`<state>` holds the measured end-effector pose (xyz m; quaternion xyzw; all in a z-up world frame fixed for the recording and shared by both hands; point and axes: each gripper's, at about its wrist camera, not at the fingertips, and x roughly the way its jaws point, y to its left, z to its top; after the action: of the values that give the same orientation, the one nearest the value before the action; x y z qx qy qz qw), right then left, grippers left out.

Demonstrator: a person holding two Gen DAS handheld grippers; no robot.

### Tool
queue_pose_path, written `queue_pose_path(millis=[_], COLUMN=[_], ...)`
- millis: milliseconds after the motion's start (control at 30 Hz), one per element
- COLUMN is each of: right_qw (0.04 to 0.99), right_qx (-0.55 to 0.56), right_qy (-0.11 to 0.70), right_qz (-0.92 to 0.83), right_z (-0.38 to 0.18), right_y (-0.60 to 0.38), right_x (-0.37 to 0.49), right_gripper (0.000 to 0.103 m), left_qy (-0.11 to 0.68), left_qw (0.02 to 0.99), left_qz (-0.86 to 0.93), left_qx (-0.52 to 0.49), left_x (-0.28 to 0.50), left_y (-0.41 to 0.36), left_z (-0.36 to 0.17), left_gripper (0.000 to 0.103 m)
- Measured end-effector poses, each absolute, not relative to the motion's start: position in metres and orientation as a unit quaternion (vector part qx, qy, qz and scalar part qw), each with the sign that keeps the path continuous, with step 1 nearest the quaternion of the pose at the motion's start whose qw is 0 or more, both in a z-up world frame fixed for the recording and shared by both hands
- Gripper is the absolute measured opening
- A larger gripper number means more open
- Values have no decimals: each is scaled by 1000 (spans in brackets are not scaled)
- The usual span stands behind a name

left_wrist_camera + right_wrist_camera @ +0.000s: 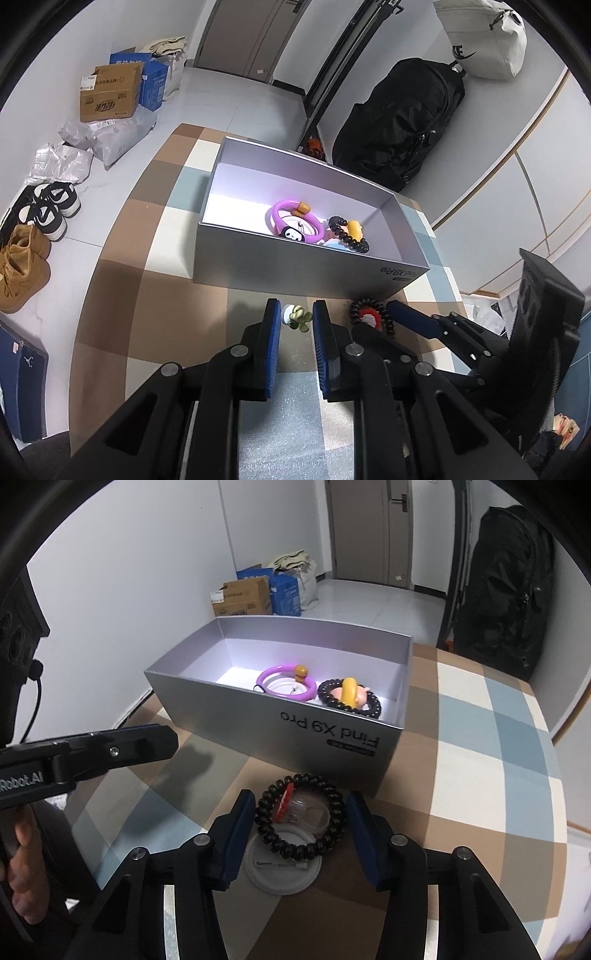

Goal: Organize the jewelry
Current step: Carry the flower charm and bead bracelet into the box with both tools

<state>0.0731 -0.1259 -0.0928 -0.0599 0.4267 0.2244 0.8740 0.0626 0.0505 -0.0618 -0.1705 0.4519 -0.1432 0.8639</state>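
Two pieces lie on the checkered tablecloth [480,738] outside the silver box [332,738]: a black spiral bracelet [301,814] atop a white disc [282,871], framed by the right gripper [301,836], jaws spread and apart from it, and a small green charm [297,317] between the left gripper [295,347] fingers, also released. Inside the box rest a purple ring [286,683] and another black bracelet [349,699].

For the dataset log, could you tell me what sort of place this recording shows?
Most likely a home entryway or hallway: shoes lined along the wall, a backpack hanging near a door, and delivery cartons on the tiled floor.
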Motion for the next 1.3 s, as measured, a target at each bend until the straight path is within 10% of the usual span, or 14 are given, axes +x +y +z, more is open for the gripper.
queue_pose_path(millis=[1300], right_qw=[894], right_qx=[59], right_qy=[343], right_qz=[283], right_z=[6], right_y=[-171], right_x=[87], right_gripper=[49], left_qy=[406], left_qw=[897], left_qz=[-122], left_qx=[-129], left_x=[88], left_y=[23], left_z=[-5], left_gripper=[13])
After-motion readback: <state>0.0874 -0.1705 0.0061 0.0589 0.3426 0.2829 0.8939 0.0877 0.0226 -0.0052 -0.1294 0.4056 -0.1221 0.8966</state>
